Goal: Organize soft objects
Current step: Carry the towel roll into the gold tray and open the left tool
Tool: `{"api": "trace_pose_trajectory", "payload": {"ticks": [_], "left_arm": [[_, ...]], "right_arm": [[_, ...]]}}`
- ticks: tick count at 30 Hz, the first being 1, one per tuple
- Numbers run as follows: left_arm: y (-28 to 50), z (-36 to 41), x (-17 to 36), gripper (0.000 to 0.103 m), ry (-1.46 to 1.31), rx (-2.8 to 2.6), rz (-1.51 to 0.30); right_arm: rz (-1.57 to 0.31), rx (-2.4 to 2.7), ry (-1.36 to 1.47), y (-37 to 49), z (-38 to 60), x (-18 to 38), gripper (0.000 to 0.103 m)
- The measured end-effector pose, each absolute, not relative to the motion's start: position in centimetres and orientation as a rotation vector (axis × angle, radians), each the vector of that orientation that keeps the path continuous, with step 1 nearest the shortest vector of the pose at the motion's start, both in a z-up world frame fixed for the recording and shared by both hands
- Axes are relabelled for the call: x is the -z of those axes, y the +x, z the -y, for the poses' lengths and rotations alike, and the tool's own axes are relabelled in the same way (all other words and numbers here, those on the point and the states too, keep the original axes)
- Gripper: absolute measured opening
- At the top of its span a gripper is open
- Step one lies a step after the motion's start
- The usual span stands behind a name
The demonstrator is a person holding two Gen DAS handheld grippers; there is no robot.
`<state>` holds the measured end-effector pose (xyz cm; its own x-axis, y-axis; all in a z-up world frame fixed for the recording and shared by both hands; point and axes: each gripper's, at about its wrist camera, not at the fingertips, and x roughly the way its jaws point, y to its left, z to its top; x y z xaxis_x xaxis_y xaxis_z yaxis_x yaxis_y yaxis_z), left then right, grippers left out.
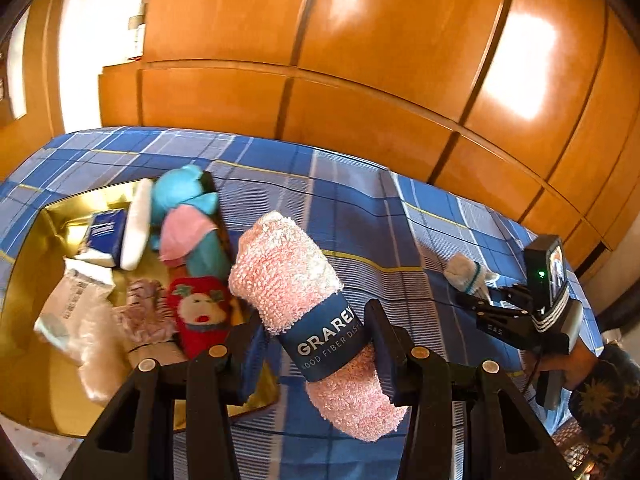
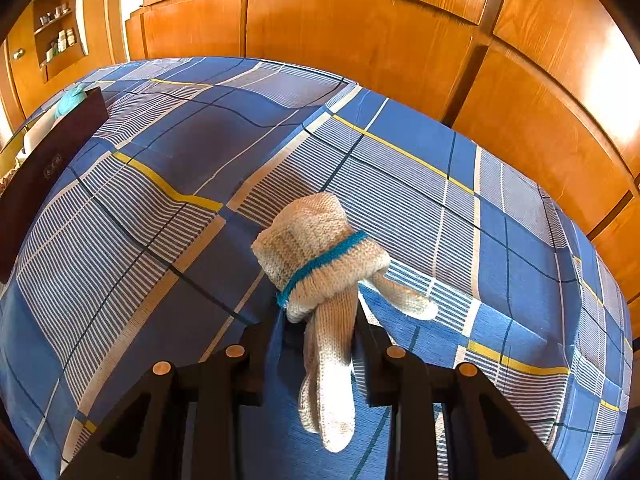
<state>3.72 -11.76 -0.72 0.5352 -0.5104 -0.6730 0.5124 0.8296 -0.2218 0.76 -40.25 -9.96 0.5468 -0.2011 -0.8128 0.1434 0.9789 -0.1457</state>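
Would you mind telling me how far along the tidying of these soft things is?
Done: several soft items already lie in the gold box. In hand: the left tongs grip a pink towel roll, the right tongs a knitted glove. Left: boxing both.

Left hand-held gripper (image 1: 316,344) angled down, jaws partly closed – gripping; right hand-held gripper (image 2: 320,344) likewise clamped, steeper.

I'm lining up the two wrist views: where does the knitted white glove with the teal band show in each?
Left wrist view: the white glove lies small at right on the plaid bedsheet, at the tips of the right gripper.
Right wrist view: the glove fills the centre, its fingers between the right gripper's jaws, which are closed on it.
Shared landmark: the box of soft items, seen at far left in both views.
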Motion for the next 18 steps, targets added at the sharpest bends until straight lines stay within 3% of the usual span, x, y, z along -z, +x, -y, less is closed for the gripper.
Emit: {"api": "trace_pose_trajectory", "payload": {"ticks": [7,18], "left_arm": [[4.7,7.6,0.1,0.047,-0.029,0.535,-0.785],[6.6,-6.5,-1.9,0.047,-0.168,0.231,-0.756]], "right_arm": [[-0.973,0.206,-0.07,0.8,40.2,9.9,0.03],[-0.976,0.217,-0.086,0.8,40.1,9.9,0.03]]}}
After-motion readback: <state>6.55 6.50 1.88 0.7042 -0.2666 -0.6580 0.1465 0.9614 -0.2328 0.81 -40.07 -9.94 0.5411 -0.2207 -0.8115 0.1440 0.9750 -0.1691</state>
